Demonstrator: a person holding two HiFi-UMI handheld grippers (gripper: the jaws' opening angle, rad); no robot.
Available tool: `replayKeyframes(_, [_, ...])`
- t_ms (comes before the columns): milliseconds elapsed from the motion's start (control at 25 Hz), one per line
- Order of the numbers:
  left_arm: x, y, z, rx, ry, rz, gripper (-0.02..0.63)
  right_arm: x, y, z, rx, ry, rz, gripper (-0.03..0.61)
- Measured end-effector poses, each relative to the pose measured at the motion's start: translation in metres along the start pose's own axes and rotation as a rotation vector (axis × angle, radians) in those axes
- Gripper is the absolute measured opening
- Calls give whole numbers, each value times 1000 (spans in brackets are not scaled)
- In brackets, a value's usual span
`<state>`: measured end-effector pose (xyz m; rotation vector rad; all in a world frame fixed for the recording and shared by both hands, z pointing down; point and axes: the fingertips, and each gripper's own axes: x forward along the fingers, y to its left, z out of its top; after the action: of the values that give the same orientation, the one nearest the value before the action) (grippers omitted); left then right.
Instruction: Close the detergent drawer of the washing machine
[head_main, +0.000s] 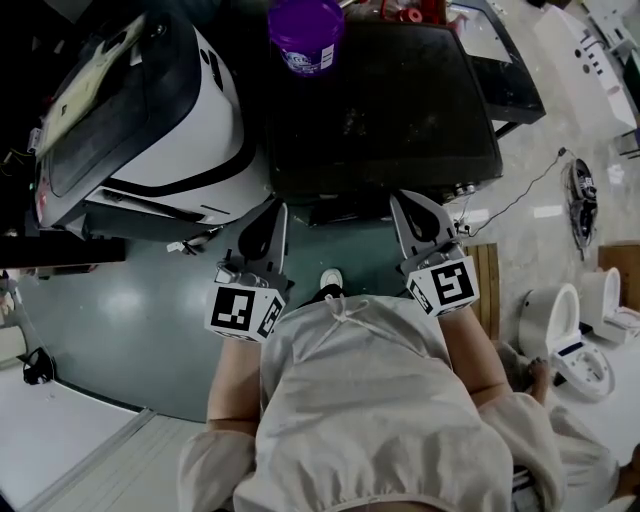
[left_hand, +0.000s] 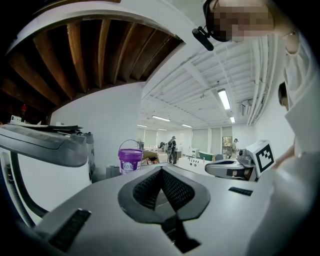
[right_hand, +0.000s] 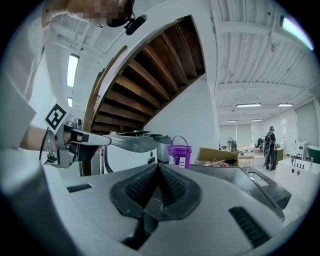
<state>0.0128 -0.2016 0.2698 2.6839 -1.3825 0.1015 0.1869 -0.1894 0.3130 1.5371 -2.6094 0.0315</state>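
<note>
Dark machine top (head_main: 400, 110), purple bucket (head_main: 305, 35)

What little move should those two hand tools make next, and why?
Probably ease the right gripper forward toward the front edge of the washing machine. Both it and the left gripper are shut, empty and held short of the machine, touching nothing. The drawer itself is hard to make out.

Head view looks steeply down; both gripper views face level ahead, all sharing the purple bucket (head_main: 305, 35)
</note>
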Motion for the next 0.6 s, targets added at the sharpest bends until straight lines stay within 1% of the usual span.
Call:
replayKeyframes(160, [-5,-4,0,-5,-1,-1,18,-6,1,1,17,-1,-3,2])
replayKeyframes(400, [-12,-5,-8,9,2,-1,18,-10,7,3,8,-1,15,0])
replayKeyframes(600, [-16,-5,-8,11,8,14,18,-12,9,6,7,-5,21,0])
